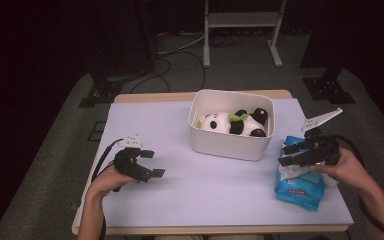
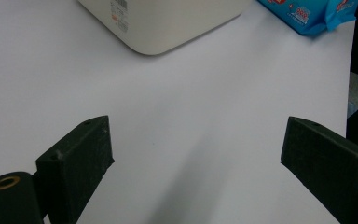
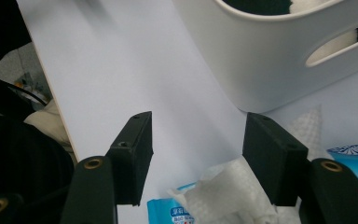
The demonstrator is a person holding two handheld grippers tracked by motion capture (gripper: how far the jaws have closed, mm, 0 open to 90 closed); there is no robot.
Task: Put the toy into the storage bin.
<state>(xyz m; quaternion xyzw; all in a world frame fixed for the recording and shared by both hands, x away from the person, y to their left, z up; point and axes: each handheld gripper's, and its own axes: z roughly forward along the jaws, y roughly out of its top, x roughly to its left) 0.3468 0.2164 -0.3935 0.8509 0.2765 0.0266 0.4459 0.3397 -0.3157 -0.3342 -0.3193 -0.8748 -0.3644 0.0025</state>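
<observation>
A blue pack of wet wipes (image 1: 300,192) lies at the table's right edge, with a white wipe (image 1: 292,172) sticking out of its top. My right gripper (image 1: 283,155) hovers just over that wipe, pointing left. In the right gripper view the wipe (image 3: 223,186) rises between the open jaws of my right gripper (image 3: 198,149), close to the right-hand one, and neither pad presses on it. A white bin (image 1: 230,147) in the middle of the table holds a plush panda (image 1: 220,122). My left gripper (image 1: 155,163) rests open at the left, with only bare table between its jaws (image 2: 196,149).
The pale lavender table top (image 1: 205,195) stretches between the two hands. In the left gripper view the bin (image 2: 168,23) and the blue pack (image 2: 307,14) lie ahead. The bin's wall (image 3: 261,60) stands close past the right jaws. Dark stands and cables sit on the floor behind.
</observation>
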